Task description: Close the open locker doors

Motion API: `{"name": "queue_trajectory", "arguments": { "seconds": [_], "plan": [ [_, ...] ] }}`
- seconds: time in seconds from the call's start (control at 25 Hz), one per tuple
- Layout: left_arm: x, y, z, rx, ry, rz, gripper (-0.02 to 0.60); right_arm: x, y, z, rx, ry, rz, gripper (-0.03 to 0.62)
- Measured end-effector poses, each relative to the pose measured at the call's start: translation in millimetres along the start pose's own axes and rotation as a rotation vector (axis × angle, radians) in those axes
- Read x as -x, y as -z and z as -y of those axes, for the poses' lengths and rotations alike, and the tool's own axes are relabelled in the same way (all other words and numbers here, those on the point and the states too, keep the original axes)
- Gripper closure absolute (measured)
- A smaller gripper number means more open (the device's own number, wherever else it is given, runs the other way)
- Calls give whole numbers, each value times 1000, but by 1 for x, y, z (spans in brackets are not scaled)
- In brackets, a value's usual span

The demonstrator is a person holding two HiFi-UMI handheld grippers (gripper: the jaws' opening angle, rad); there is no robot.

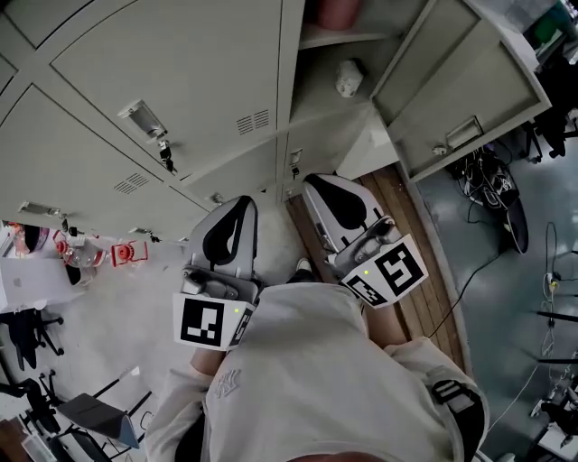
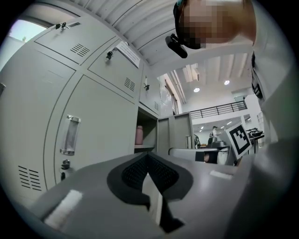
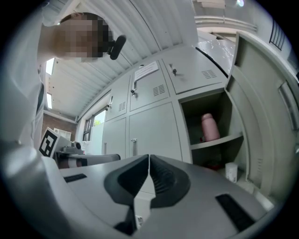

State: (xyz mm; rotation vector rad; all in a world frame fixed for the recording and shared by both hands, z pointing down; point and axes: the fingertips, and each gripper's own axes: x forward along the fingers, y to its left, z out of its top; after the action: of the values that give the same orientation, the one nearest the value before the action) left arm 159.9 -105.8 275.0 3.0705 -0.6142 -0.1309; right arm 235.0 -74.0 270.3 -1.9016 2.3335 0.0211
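Note:
A grey locker bank fills the top of the head view. One compartment stands open, its door (image 1: 470, 90) swung out to the right. Inside are a pink bottle (image 1: 339, 11) on a shelf and a small white container (image 1: 349, 77) below it. My left gripper (image 1: 237, 206) and right gripper (image 1: 327, 185) are held side by side in front of the lockers, both shut and empty. The right gripper view has the open compartment's door (image 3: 266, 116), bottle (image 3: 209, 127) and white container (image 3: 231, 171) ahead to the right of the shut jaws (image 3: 149, 158). The left gripper (image 2: 148, 156) faces closed doors, with the bottle (image 2: 139, 135) beyond.
Keys (image 1: 165, 155) hang from a closed door's lock at the left. A wooden strip (image 1: 424, 271) runs along the floor under the open door. Cables (image 1: 492, 180) lie at the right. Red and white items (image 1: 126, 253) and office chairs (image 1: 27, 325) stand at the left.

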Motion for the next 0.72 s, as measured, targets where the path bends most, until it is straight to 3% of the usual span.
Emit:
{"name": "queue_trajectory", "arguments": {
  "seconds": [0.32, 0.72],
  "plan": [
    [-40, 11, 66, 9, 9, 16, 574, 76, -29, 66, 66, 74, 40, 580],
    [-67, 13, 105, 9, 54, -27, 574, 192, -73, 187, 163, 444, 123, 579]
  ]
}}
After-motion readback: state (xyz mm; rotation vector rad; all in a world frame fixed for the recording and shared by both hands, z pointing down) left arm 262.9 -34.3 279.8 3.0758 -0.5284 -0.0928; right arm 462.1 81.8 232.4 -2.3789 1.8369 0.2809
